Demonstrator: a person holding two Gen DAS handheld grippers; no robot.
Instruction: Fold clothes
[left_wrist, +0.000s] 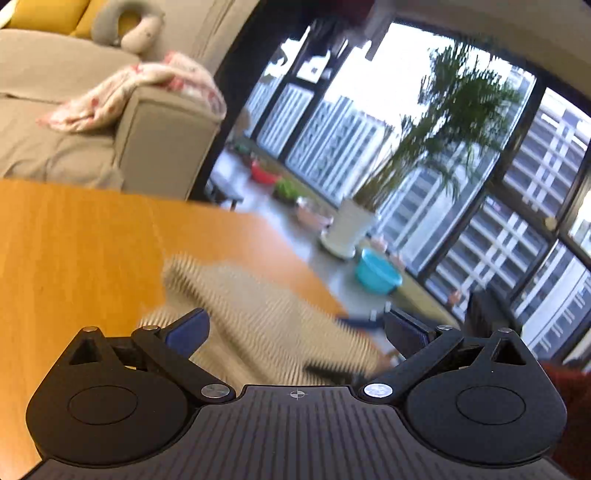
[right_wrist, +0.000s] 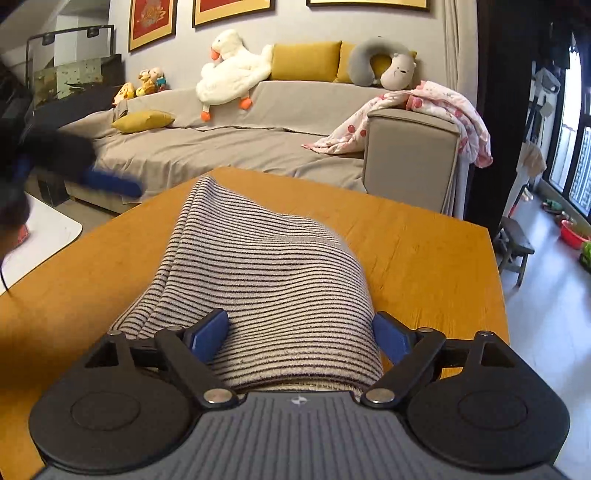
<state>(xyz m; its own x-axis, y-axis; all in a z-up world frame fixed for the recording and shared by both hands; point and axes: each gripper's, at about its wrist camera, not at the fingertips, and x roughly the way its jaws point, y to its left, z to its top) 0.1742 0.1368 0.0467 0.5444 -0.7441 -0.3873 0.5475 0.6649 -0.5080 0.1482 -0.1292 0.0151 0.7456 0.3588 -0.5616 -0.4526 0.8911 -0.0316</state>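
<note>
Cream knit garment with thin dark stripes (right_wrist: 266, 280) is seen lying folded into a long bundle on the orange wooden table (right_wrist: 424, 251); tidying is judged left. Right gripper (right_wrist: 301, 336) is spread, garment between the pads, unpinched. Left gripper (left_wrist: 295, 332) is spread, empty. Beige sofa (right_wrist: 236, 147) stands beyond; nothing obstructs.

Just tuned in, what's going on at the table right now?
A person is folding a striped garment on the wooden table with two handheld tools. The right tool is spread wide with the folded bundle lying between its fingers, apparently not pinched. The left tool is also open above the cloth, gripping nothing; its view is blurred.
</note>
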